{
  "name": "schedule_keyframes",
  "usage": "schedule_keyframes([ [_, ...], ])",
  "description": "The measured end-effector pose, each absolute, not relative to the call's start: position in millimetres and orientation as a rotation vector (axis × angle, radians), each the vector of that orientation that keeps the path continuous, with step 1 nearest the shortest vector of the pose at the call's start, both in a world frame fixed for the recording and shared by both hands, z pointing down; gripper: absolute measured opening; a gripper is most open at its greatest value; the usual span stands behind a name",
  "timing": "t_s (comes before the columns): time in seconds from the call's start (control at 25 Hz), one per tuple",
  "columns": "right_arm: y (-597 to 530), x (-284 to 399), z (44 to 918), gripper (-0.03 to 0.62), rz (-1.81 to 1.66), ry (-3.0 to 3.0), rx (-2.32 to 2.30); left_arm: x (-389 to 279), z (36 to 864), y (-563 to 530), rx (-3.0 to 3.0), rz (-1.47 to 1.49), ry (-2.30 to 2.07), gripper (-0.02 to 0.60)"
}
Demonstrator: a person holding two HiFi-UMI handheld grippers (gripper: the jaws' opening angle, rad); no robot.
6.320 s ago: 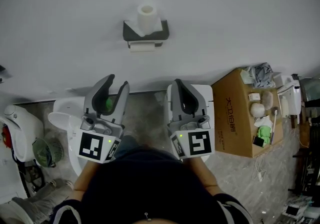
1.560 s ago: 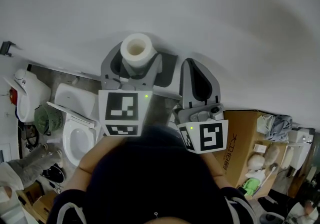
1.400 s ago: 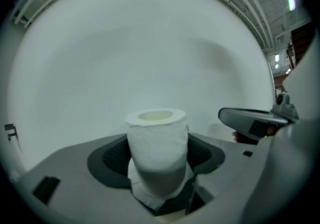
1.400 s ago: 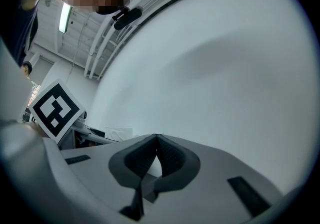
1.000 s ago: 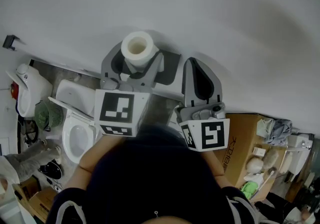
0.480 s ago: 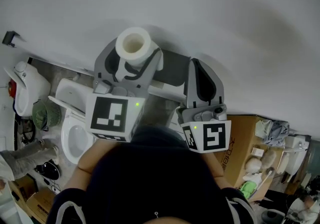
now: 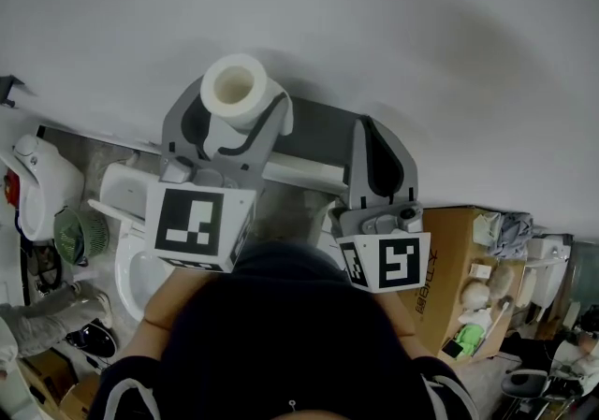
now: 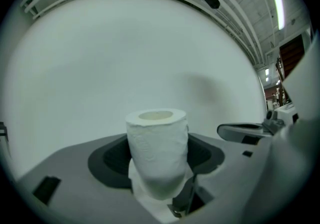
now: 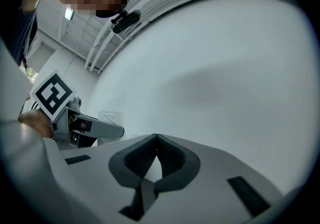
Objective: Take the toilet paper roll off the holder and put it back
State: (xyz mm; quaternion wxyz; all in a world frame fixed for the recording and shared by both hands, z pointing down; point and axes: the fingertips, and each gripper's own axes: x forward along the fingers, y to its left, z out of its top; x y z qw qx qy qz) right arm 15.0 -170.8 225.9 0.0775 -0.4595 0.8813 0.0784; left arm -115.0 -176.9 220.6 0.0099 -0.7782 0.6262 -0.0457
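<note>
A white toilet paper roll (image 7: 234,89) stands upright between the jaws of my left gripper (image 7: 236,100), which is shut on it. In the left gripper view the roll (image 8: 157,148) fills the middle, pinched at its lower half, with a loose sheet hanging below. The dark grey holder (image 7: 316,133) is on the wall just right of the roll, and the roll is off it. A white strip of paper (image 7: 299,168) shows under the holder. My right gripper (image 7: 368,125) is shut and holds nothing, its tips beside the holder's right end.
A plain white wall fills the upper view. Below the left gripper is a white toilet (image 7: 126,212). A small green fan (image 7: 70,236) is on the floor at the left. A cardboard box (image 7: 454,264) with several small items stands at the right.
The left gripper closed round the roll on the holder, then carried it up and to the left, off the holder. The right gripper stayed shut beside the holder.
</note>
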Motion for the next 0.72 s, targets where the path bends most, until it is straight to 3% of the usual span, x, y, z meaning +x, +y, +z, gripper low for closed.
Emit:
schedule_keyframes([
  [0.72,-152,-18,231,0.015,0.282,2.572,-1.533,-174,235,-169,-2.455,-0.167,1.862,0.311],
])
